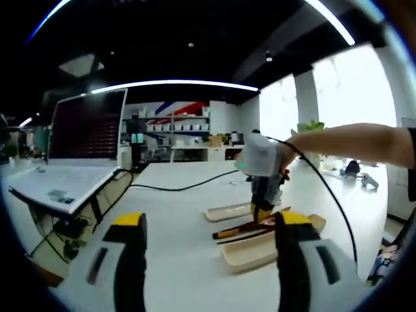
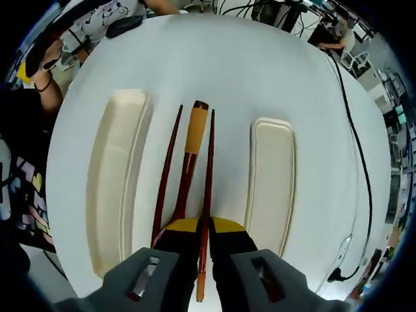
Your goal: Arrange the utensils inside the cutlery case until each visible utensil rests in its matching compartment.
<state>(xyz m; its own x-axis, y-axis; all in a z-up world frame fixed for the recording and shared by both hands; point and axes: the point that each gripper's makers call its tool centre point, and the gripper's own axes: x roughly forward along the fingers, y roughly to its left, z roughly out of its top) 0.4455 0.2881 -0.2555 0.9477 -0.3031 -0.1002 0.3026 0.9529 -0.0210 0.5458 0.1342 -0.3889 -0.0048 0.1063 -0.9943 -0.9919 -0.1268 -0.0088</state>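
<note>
Right gripper view: right claw [image 2: 203, 242] pinching chopstick [image 2: 208, 182]; trays flank; left claw [image 1: 208, 244] spread.

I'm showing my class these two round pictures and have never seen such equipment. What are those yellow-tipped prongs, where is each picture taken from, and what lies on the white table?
No robot here: a person holds a two-jaw gripper in each hand, and a fisheye camera rides on each. In the left gripper view, the left gripper hangs open over the white table, looking across at the right gripper in the person's hand. The right gripper view looks straight down: the right gripper is shut on a dark red chopstick. Beside it lie a second chopstick and an orange-handled utensil, between two cream case halves. A laptop stands further off.
</note>
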